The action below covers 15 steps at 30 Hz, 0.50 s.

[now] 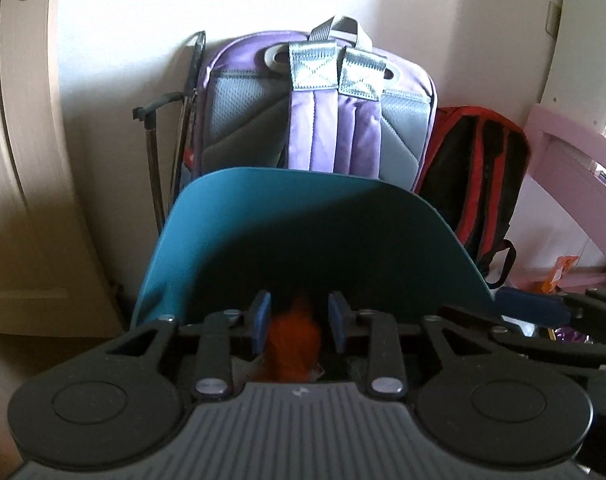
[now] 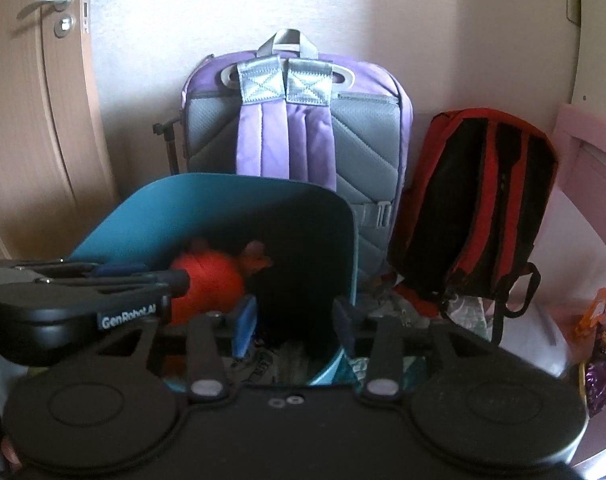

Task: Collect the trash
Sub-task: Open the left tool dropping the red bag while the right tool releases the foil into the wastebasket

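A teal trash bin (image 1: 263, 232) stands open right in front of both grippers. An orange-red knotted bag (image 2: 207, 284) lies inside it. In the left wrist view the orange-red bag (image 1: 295, 340) shows between the blue pads of my left gripper (image 1: 299, 324), which is open with small gaps on both sides. From the right wrist view my left gripper (image 2: 175, 278) reaches into the teal bin (image 2: 207, 196) from the left. My right gripper (image 2: 295, 324) is open over the bin's near right corner, above crumpled wrappers (image 2: 271, 360), and holds nothing. My right gripper (image 1: 543, 308) shows at the edge.
A purple and grey backpack (image 2: 299, 132) leans on the wall behind the bin, with a red and black backpack (image 2: 487, 200) to its right. Orange and purple snack wrappers (image 2: 601, 344) lie on the floor at far right. A door (image 2: 35, 120) is at left, pink furniture (image 1: 575, 168) at right.
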Motion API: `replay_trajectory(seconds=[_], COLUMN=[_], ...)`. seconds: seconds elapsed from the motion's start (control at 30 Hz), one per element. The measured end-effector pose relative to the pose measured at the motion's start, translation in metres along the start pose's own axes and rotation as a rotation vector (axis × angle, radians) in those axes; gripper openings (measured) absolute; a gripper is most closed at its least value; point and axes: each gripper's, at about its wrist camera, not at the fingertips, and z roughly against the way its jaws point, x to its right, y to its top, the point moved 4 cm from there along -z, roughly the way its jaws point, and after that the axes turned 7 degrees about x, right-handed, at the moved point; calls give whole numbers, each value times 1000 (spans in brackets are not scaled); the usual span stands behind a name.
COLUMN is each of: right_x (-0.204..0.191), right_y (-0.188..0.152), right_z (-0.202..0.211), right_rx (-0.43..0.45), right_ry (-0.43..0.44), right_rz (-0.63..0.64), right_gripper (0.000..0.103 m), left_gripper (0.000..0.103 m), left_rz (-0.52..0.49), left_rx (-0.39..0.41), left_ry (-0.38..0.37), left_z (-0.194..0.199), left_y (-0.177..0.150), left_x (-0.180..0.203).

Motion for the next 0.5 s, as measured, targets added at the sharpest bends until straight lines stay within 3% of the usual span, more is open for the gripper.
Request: replay_trajectory(seconds=[0.1, 0.17, 0.23, 0.3, 0.5], right_x=[1, 2, 2, 3, 5], right_y=[1, 1, 1, 0, -9], right_z=[11, 19, 27, 37, 69], right_rx=[14, 20, 24, 28, 41], right_ry=[-5, 2, 9, 16, 24], right_rz=[-1, -7, -14, -21, -33], right_gripper=[56, 57, 58, 60, 65], left_gripper=[31, 35, 49, 55, 60], left_rz=[1, -3, -10, -19, -12], left_rx=[7, 9, 16, 28, 29], left_ry=[-6, -9, -4, 0, -4], left_z=[11, 19, 29, 40, 73], left_y=[1, 1, 1, 0, -7], left_x=[1, 3, 4, 5, 8])
